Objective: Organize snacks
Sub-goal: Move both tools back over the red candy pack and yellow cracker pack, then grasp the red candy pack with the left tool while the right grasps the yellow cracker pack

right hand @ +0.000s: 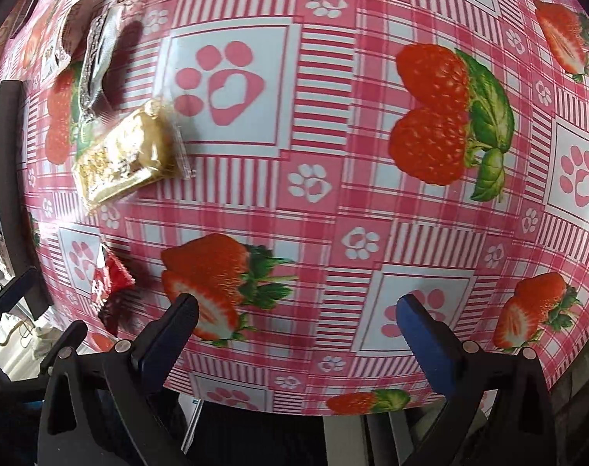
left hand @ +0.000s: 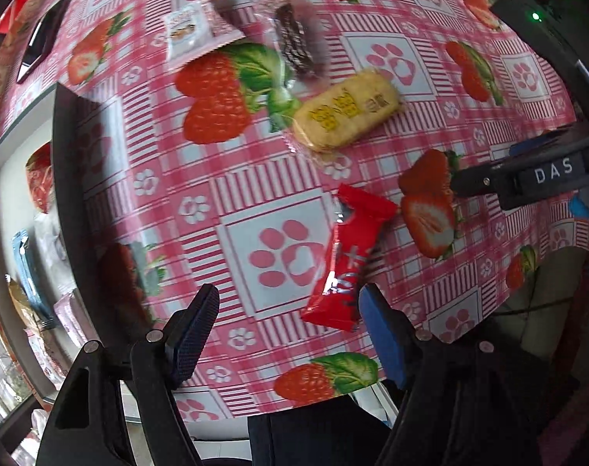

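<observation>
Several snacks lie on a strawberry-print tablecloth [left hand: 255, 178]. In the left wrist view a red packet [left hand: 344, 264] lies just ahead of my open left gripper [left hand: 290, 295], near its right fingertip. Beyond it lie a yellow cracker pack [left hand: 348, 114], a dark chocolate biscuit in clear wrap [left hand: 294, 40] and a white snack packet [left hand: 185, 31]. My right gripper [right hand: 298, 303] is open and empty above bare cloth. In the right wrist view the yellow cracker pack [right hand: 127, 159], the red packet [right hand: 108, 275] and the clear-wrapped biscuit [right hand: 96, 50] lie far left. The right gripper's body [left hand: 535, 178] shows at the right of the left wrist view.
A black box [left hand: 42, 39] stands at the far left of the table. A black chair back [left hand: 65, 178] stands against the table's left edge, with clutter on the floor beyond. The table's near edge [right hand: 294, 404] runs just below both grippers.
</observation>
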Action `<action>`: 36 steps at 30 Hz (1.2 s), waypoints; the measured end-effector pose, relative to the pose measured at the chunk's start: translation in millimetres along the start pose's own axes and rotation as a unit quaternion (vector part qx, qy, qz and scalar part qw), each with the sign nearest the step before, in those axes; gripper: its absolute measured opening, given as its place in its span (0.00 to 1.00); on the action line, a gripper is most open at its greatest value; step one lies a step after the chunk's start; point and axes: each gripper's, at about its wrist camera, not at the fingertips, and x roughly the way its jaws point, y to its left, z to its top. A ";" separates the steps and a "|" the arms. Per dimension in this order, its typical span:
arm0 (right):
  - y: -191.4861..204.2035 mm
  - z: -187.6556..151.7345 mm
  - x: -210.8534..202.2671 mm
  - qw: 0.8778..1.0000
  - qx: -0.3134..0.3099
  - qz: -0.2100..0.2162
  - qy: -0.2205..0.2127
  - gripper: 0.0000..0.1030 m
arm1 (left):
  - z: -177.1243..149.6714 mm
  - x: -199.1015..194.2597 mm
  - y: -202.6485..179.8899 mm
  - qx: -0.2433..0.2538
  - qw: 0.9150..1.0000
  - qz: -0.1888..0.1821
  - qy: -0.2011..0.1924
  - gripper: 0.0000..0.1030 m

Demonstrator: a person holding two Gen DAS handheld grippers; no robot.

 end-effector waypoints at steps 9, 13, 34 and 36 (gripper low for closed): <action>-43.0 -18.3 27.8 0.999 -0.021 -0.027 0.010 0.99 | 32.1 44.8 -35.9 -0.019 0.998 0.064 0.021 0.79; -47.7 -34.8 36.1 0.999 -0.035 -0.032 0.006 1.00 | 36.9 43.6 -9.6 -0.078 0.993 0.085 -0.003 0.80; 11.6 79.0 -44.8 0.991 -0.056 -0.016 -0.122 1.00 | -26.6 40.3 43.6 -0.243 0.969 -0.007 0.039 0.80; 21.6 83.5 -30.6 0.991 -0.077 -0.038 -0.103 1.00 | -39.4 36.7 48.9 -0.247 0.968 -0.008 0.041 0.80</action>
